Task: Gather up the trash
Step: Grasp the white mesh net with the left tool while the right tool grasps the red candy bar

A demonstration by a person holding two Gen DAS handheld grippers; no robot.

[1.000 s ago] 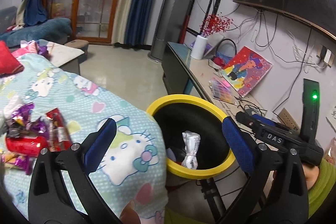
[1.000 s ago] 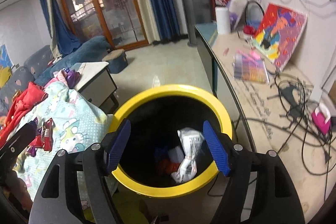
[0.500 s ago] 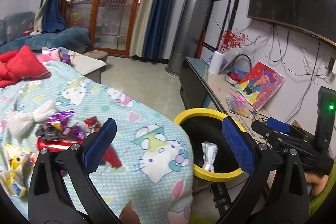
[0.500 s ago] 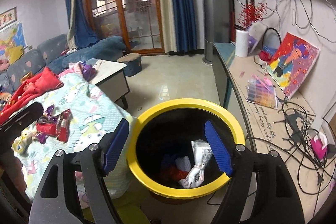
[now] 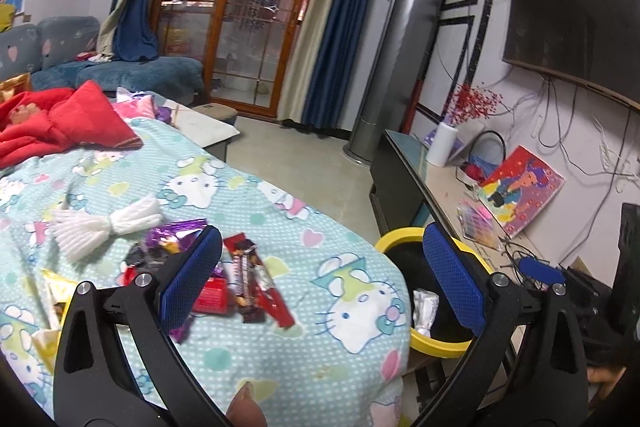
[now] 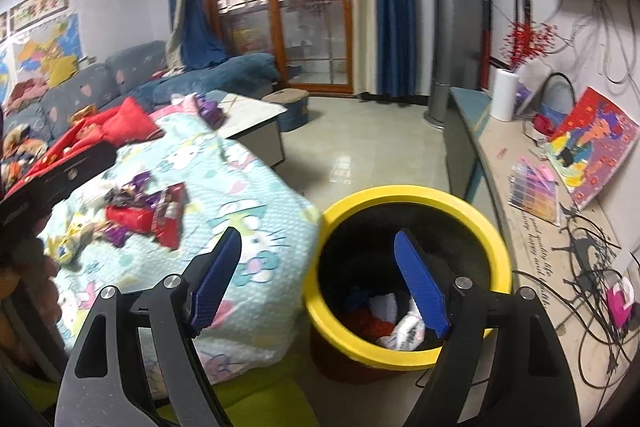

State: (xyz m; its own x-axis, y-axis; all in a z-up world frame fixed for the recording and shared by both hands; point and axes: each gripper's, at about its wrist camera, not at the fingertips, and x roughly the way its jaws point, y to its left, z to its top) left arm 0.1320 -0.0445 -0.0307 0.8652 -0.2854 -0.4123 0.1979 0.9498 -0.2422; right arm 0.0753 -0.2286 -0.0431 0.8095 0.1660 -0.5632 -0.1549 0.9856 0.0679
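left wrist view: my left gripper [image 5: 320, 273] stands wide with nothing between its pads, aimed over the near edge of the blanket [image 5: 280, 355]. the wrappers [image 5: 240, 279] lie in a loose heap just past the left pad: red bars, purple foil, some yellow at the far left, and a white bow-shaped piece [image 5: 106, 223] beyond them. the bin [image 5: 438, 345] sits just off the blanket's right edge, with a crumpled white packet showing inside. i judge this is the step between drops: hands empty, going for the next piece. the next move calls for lowering onto one wrapper at the heap's edge and pinching thin film without catching the cloth.

right wrist view: my right gripper [image 6: 320, 277] is empty too, its jaws opening, nothing between them; it straddles the gap between blanket [image 6: 256, 259] and bin [image 6: 416, 193]. trash already lies in the bin's bottom, red, white and blue bits. the wrappers [image 6: 148, 213] are off to the left.

the surface is soft, wrinkled cloth, so pieces may slide or tuck into folds. around it: a sofa [image 6: 132, 75], tiled floor, glass doors with blue curtains, and a cluttered side bench [image 6: 532, 239] with cables.
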